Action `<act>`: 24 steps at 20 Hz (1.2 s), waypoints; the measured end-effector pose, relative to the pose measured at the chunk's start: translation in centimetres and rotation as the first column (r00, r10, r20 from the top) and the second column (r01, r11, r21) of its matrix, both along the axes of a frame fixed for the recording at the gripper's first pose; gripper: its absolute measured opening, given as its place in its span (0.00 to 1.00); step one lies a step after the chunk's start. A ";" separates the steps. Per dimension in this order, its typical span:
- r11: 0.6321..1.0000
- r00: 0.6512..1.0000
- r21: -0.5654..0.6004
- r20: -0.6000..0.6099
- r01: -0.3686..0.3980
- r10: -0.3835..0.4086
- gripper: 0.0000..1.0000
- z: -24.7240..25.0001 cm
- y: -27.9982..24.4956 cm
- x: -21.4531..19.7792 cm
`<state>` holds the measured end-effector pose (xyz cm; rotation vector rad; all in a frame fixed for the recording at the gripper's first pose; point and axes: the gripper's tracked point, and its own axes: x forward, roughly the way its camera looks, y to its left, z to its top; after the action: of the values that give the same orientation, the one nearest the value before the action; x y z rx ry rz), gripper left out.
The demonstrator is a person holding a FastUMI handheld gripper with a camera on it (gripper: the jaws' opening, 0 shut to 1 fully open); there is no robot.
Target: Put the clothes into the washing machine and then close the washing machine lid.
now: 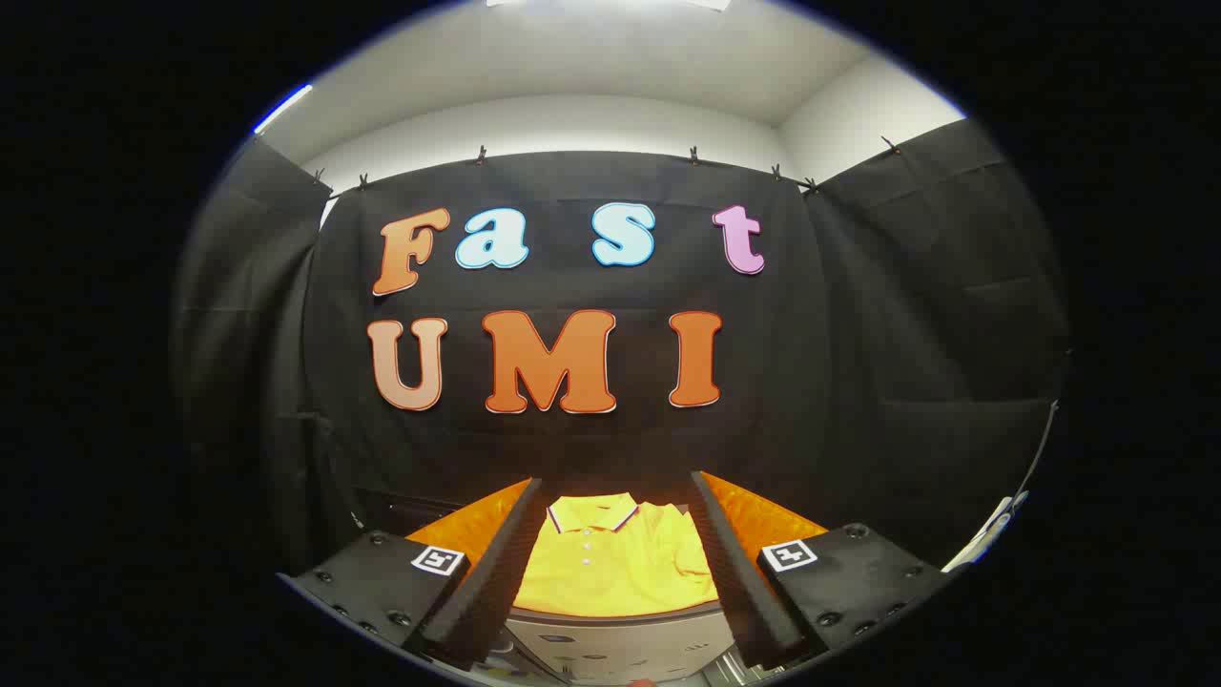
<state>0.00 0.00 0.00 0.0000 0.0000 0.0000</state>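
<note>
While the jaws of the gripper (610, 572) stand apart and empty, the folded yellow polo shirt (615, 563) lies just ahead between them on the orange surface (763, 520); closing too high would likely pinch only the collar, letting it unfold and drag.

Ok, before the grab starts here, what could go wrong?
1. The yellow polo shirt lies folded flat on the orange surface; the open tongs, not yet touching it, might pinch only the top layer, so it unfolds and trails.
2. A grey-white panel sits just under the fingers; dropping in low could knock it.
</note>
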 end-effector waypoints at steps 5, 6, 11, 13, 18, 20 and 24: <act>1.000 1.000 -0.016 0.008 -0.007 0.007 0.97 0.4 0.5 0.0; 1.000 1.000 -0.015 0.005 -0.009 0.009 0.97 0.2 0.6 0.1; 1.000 1.000 -0.001 -0.007 -0.014 0.014 0.97 -0.2 0.8 0.5; 1.000 1.000 -0.010 -0.013 -0.015 0.015 0.97 -0.2 0.9 0.4; 1.000 1.000 -0.007 -0.018 -0.009 0.009 0.97 -0.3 0.9 0.9; 1.000 1.000 -0.005 -0.025 -0.015 0.015 0.97 -0.2 1.3 1.1; 1.000 1.000 -0.018 -0.018 -0.007 0.007 0.98 0.1 1.7 1.6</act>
<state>1.57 1.71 0.06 -0.0177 0.0175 0.0069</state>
